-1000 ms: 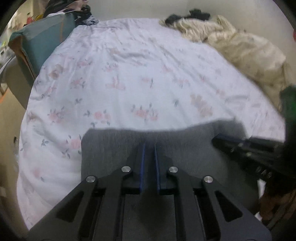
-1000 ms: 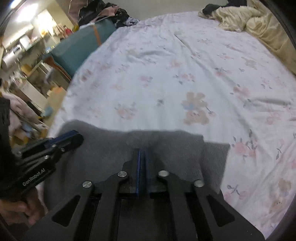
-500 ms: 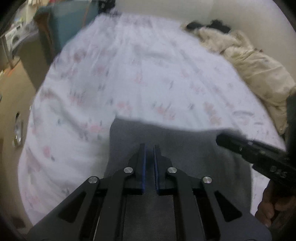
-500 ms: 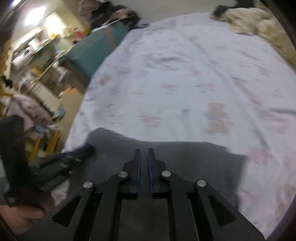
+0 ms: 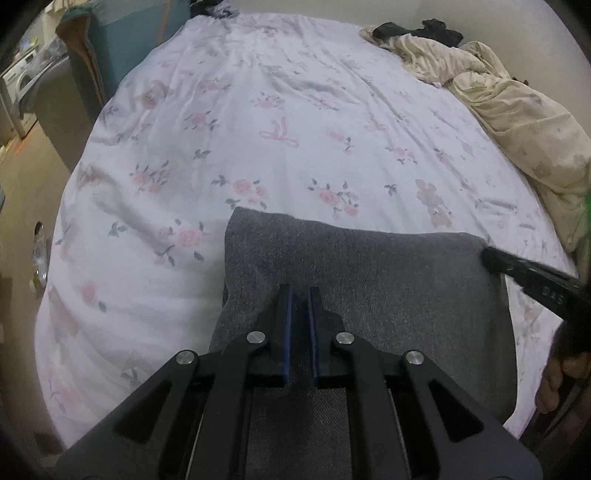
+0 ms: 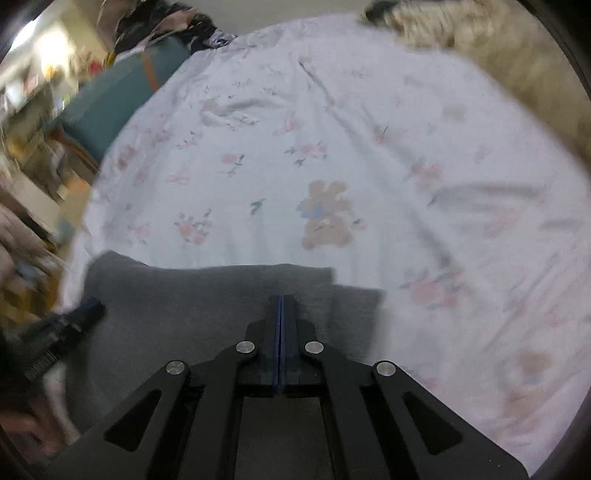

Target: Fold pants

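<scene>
The grey pants (image 5: 369,280) lie folded at the near edge of the bed; they also show in the right wrist view (image 6: 207,299). My left gripper (image 5: 300,295) sits over their left half, jaws a narrow gap apart with nothing visibly pinched. My right gripper (image 6: 281,301) is over their right half, with its blue pads pressed together and no cloth seen between them. Each gripper also shows in the other's view: the right one (image 5: 491,258) at the pants' right edge, the left one (image 6: 92,306) at their left edge.
The bed has a white floral sheet (image 5: 280,122). A crumpled cream blanket (image 5: 517,118) lies along its right side, with dark clothes (image 5: 424,31) at the far end. A teal piece of furniture (image 5: 122,40) stands at the far left, with floor (image 5: 22,206) beside the bed.
Both grippers have drawn back toward the near bed edge, and the view has tilted. The right gripper's narrow gap has closed. The pants stay on the bed.
</scene>
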A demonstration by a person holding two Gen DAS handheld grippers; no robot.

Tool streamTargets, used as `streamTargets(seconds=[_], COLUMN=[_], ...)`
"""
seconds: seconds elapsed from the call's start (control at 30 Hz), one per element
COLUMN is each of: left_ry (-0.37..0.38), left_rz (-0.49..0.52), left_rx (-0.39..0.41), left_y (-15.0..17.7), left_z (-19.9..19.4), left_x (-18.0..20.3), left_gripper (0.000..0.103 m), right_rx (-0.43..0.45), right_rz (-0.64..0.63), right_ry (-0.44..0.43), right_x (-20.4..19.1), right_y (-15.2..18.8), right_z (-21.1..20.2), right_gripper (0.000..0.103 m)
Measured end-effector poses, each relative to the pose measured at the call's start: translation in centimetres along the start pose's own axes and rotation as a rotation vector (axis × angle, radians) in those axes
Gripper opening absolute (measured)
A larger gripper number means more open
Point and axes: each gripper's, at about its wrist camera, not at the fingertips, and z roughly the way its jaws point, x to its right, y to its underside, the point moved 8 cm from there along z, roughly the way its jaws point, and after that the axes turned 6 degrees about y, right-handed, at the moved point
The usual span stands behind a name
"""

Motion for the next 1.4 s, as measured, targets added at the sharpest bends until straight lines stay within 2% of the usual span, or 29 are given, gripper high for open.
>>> streamTargets(seconds=[0.07, 0.1, 0.13, 0.17, 0.2, 0.23, 0.27, 0.3, 0.33, 0.4, 0.5, 0.57, 0.6, 0.7, 0.77, 0.8, 0.83, 0.87, 0.93, 1.0, 1.03, 1.07, 1.1, 1.13, 1.17, 1.2, 1.23, 1.4], left_ry=[0.001, 0.012, 0.034, 0.065, 0.1, 0.091, 0.053, 0.027, 0.003, -0.005, 0.053, 0.105, 0.124, 0.191, 0.192, 0.188, 0.194, 0.202, 0.217, 0.222, 0.225, 0.223, 0.218, 0.217, 0.221, 0.228, 0.229, 0.211], left_rz=[-0.023, -0.033, -0.039, -0.049, -0.057, -0.056, -0.053, -0.054, -0.068, -0.133, -0.273, -0.311, -0.312, -0.296, -0.249, -0.222, -0.203, -0.192, -0.196, -0.184, -0.172, -0.155, -0.138, -0.125, -0.12, -0.122, -0.116, -0.06], left_rx=[-0.007, -0.011, -0.01, -0.007, -0.005, -0.009, 0.002, 0.02, 0.039, 0.019, -0.061, -0.14, -0.161, -0.231, -0.236, -0.233, -0.23, -0.233, -0.235, -0.236, -0.234, -0.232, -0.23, -0.229, -0.222, -0.202, -0.183, -0.083], left_y=[0.1, 0.1, 0.1, 0.0, -0.1, -0.2, -0.3, -0.3, -0.3, 0.2, 1.9, 3.2, 3.6, 4.8, 5.2, 5.3, 5.3, 5.3, 5.3, 5.2, 5.1, 5.1, 5.0, 4.9, 4.8, 4.8, 4.6, 4.2], left_z=[-0.5, -1.0, -1.3, -1.7, -2.2, -2.6, -3.0, -3.3, -3.7, -3.6, -2.0, -0.3, 0.1, 1.7, 2.2, 2.4, 2.5, 2.6, 2.3, 2.2, 2.0, 1.7, 1.4, 1.1, 0.6, -0.3, -0.9, -5.0], left_x=[-0.3, -0.4, -0.3, -0.2, -0.1, -0.2, -0.7, -1.2, -1.9, -3.3, -4.8, -4.7, -4.4, -2.9, -1.9, -1.5, -1.2, -1.0, -0.9, -0.7, -0.5, -0.4, -0.3, -0.1, 0.0, 0.1, 0.3, 1.4], left_gripper=[0.011, 0.021, 0.026, 0.036, 0.053, 0.068, 0.095, 0.102, 0.102, 0.102, 0.102, 0.102, 0.102, 0.102, 0.103, 0.102, 0.099, 0.092, 0.084, 0.067, 0.062, 0.053, 0.044, 0.039, 0.032, 0.026, 0.024, 0.021], right_rx=[0.012, 0.006, 0.009, 0.017, 0.019, 0.014, -0.004, -0.016, -0.024, -0.061, -0.184, -0.303, -0.339, -0.366, -0.374, -0.37, -0.364, -0.355, -0.338, -0.336, -0.334, -0.332, -0.326, -0.313, -0.302, -0.288, -0.261, -0.176], right_rz=[0.049, 0.096, 0.124, 0.135, 0.146, 0.179, 0.249, 0.3, 0.364, 0.444, 0.499, 0.557, 0.565, 0.437, 0.334, 0.263, 0.217, 0.193, 0.208, 0.203, 0.195, 0.184, 0.161, 0.139, 0.135, 0.125, 0.112, 0.123], right_ry=[-0.048, -0.117, -0.162, -0.185, -0.195, -0.215, -0.234, -0.239, -0.249, -0.281, -0.344, -0.457, -0.481, -0.446, -0.434, -0.393, -0.357, -0.335, -0.314, -0.303, -0.31, -0.326, -0.326, -0.33, -0.335, -0.34, -0.347, -0.408], right_x=[0.3, 0.5, 1.0, 1.5, 2.1, 2.8, 4.0, 4.5, 5.5, 6.6, 6.5, 5.3, 4.9, 3.2, 1.4, 0.7, 0.4, 0.2, 0.4, 0.4, 0.1, -0.1, -0.3, -0.4, -0.5, -0.7, -0.9, -1.0], right_y=[-0.2, 0.0, 0.1, 0.4, 0.8, 1.1, 1.6, 1.7, 2.0, 2.9, 4.4, 6.2, 6.7, 7.4, 7.9, 8.2, 8.6, 8.8, 8.7, 8.7, 8.5, 8.4, 8.3, 8.1, 7.9, 7.7, 7.5, 6.8], right_z=[-1.4, -2.2, -2.9, -3.6, -4.0, -4.2, -4.1, -3.9, -3.6, -2.9, -0.3, 1.6, 2.2, 2.5, 2.2, 2.2, 2.4, 2.5, 2.5, 2.4, 2.2, 1.7, 1.2, 0.7, 0.2, -0.4, -1.1, -4.3], right_gripper=[0.003, 0.007, 0.007, 0.013, 0.02, 0.043, 0.071, 0.083, 0.094, 0.096, 0.096, 0.096, 0.096, 0.096, 0.097, 0.097, 0.096, 0.095, 0.095, 0.088, 0.072, 0.057, 0.049, 0.039, 0.033, 0.03, 0.027, 0.023])
